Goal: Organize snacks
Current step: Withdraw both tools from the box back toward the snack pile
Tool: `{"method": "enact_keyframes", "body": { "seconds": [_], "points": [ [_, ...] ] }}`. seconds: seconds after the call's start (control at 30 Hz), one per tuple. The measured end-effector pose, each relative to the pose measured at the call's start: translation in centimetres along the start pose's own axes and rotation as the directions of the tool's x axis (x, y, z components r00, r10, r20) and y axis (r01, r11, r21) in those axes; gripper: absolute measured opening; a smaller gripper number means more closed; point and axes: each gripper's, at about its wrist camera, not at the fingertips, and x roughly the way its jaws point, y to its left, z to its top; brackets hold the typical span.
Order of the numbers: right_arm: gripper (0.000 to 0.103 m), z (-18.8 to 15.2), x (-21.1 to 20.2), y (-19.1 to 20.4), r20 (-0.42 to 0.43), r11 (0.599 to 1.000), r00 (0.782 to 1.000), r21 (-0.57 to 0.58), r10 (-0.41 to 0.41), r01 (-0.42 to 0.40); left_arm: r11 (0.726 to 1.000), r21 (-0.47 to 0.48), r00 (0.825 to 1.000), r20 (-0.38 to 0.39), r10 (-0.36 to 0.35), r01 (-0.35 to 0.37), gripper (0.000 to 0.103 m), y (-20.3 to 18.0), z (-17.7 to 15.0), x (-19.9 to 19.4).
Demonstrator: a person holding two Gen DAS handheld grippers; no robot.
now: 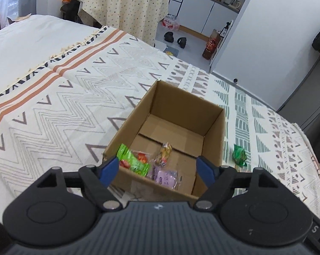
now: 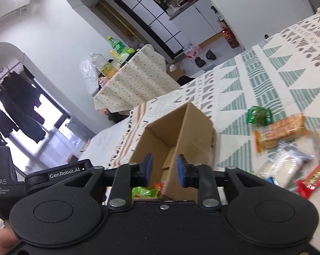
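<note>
The cardboard box (image 1: 213, 127) stands open-topped on the patterned bedspread (image 1: 64, 97), its far half bare-floored, while the near end is taken up by a green packet (image 1: 132, 161), a purple packet (image 1: 164, 175) and a small clear-wrapped snack (image 1: 165, 150). To the box's left the bedspread lies unobstructed out to the fringed edge. To its right passage is hindered — a green pouch (image 2: 259, 115), an orange wafer pack (image 2: 281, 135), a clear-wrapped pack (image 2: 285, 165) and a red bar (image 2: 315, 175) crowd the cloth.

In the right wrist view the left gripper (image 2: 53, 175) housing reads "GenRobot.AI" and, lower, "DAS Data Acquisition System".
</note>
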Motion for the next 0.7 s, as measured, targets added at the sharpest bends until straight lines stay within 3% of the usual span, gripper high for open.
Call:
{"method": "enact_keyframes", "body": {
  "seconds": [0.1, 0.23, 0.33, 0.53, 0.7],
  "points": [
    [0.044, 0.1, -1.1, -0.2, -0.002, 0.999, 0.999, -0.026, -0.044, 0.044, 1.000, 0.005, 1.000, -0.007, -0.004, 0.004, 0.083, -0.4, -0.5, -0.4],
    [0.065, 0.5, -2.7, -0.6, 0.002, 0.994, 0.996, -0.056, -0.091, 0.091, 0.999, 0.035, 1.000, 0.004, 0.028, -0.028, 0.094, -1.6, -1.3, -1.0],
    [0.079, 0.8, -3.7, -1.1, 0.006, 0.985, 0.988, -0.078, -0.152, 0.152, 0.999, 0.035, 1.000, 0.012, 0.004, -0.005, 0.103, -2.3, -2.0, -1.5],
    [0.092, 1.5, -6.4, -2.5, 0.019, 0.960, 0.968, -0.119, -0.252, 0.252, 0.999, 0.050, 1.000, 0.001, -0.016, 0.016, 0.103, -4.0, -3.4, -2.1],
    [0.094, 1.9, -8.1, -3.6, 0.044, 0.942, 0.952, -0.135, -0.303, 0.306, 0.997, 0.071, 1.000, 0.002, -0.022, 0.022, 0.103, -5.3, -4.5, -2.7]
  ]
}}
